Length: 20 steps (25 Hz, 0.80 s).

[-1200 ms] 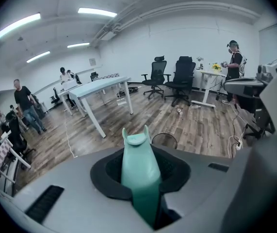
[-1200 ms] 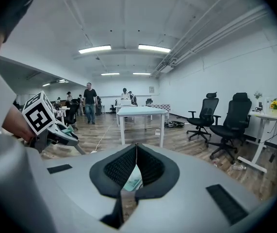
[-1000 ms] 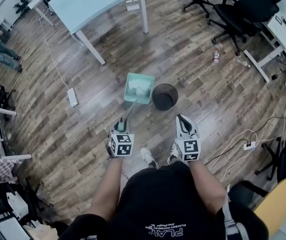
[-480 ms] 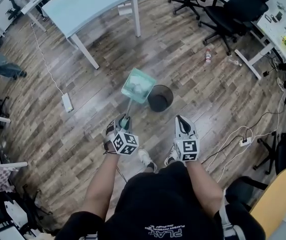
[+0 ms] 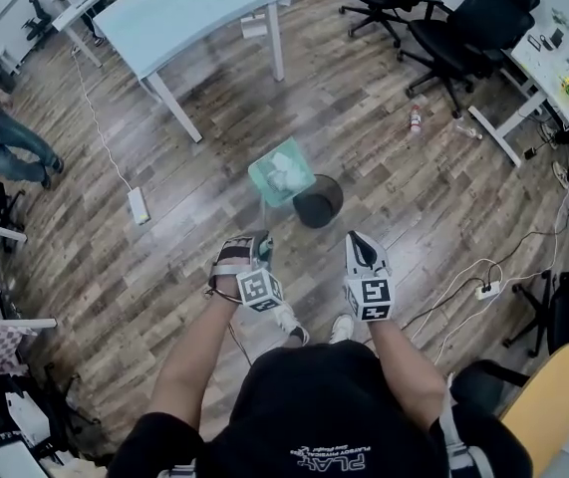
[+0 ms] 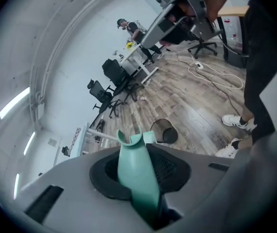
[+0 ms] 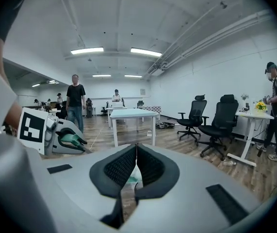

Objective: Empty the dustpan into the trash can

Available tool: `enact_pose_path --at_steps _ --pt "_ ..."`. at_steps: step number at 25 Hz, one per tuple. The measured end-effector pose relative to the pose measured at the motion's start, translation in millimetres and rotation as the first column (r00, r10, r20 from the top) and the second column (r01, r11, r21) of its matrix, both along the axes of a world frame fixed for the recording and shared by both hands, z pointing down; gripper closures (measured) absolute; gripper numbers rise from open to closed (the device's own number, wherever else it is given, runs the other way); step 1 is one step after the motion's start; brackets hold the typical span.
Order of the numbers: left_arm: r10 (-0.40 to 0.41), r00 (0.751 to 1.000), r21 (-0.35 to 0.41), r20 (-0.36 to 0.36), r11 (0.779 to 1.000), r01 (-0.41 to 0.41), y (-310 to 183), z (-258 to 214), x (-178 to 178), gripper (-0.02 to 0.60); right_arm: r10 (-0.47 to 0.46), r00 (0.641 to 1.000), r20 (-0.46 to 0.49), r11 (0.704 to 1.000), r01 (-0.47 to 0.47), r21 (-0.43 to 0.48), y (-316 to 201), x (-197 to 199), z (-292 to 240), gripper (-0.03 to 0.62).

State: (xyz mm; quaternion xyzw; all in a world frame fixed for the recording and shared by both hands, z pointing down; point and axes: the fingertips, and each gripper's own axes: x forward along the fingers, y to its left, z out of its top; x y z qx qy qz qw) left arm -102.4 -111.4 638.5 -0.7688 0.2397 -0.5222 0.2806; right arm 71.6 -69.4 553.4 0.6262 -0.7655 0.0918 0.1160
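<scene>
- Wood-plank floor [image 5: 164, 227] fills an office room, with a pale surface [image 5: 184, 8] at the far left and black chairs [image 5: 463, 23] at the far right. The black trash can [image 5: 320, 205] stands on the floor ahead of the person.
- The left claw [image 5: 257, 250] is clamped on the long handle [image 6: 139, 174] of the teal dustpan [image 5: 267, 183]. Over the last second it has rolled, turning its marker cube over.
- With that roll the dustpan, which lay flat just left of the can a second ago, now tilts toward it. Its right edge is at the can's far-left rim.
- White litter [image 5: 288, 173] still lies in the pan, so tipping seems to have begun, with nothing visibly dropped yet.
- The right claw [image 5: 362, 250] hangs to the right, jaws together on nothing.
</scene>
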Motion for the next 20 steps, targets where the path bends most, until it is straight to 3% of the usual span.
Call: enact_pose_path --at_steps 4,8,14,18,20 --pt "0.113 0.987 0.047 0.117 0.992 -0.12 18 8 17 0.483 -0.025 1.0 0.0 1.0 0.025 0.006 9 11 -5 0.569" --pt "0.206 0.954 0.065 0.218 0.972 -0.225 32 13 30 0.483 -0.036 0.999 0.003 0.999 0.036 0.004 13 23 -6 0.569" --pt "0.283 0.901 0.047 0.33 0.948 -0.315 53 27 51 0.483 -0.036 0.999 0.023 0.999 0.036 -0.004 22 39 -1 0.569" --pt "0.326 0.866 0.12 0.379 0.911 -0.395 63 30 69 0.485 -0.04 0.998 0.04 0.999 0.04 0.01 24 45 -3 0.569" --pt "0.343 0.803 0.08 0.488 0.898 -0.432 68 39 62 0.485 -0.04 0.998 0.042 0.999 0.04 0.02 23 47 -8 0.569"
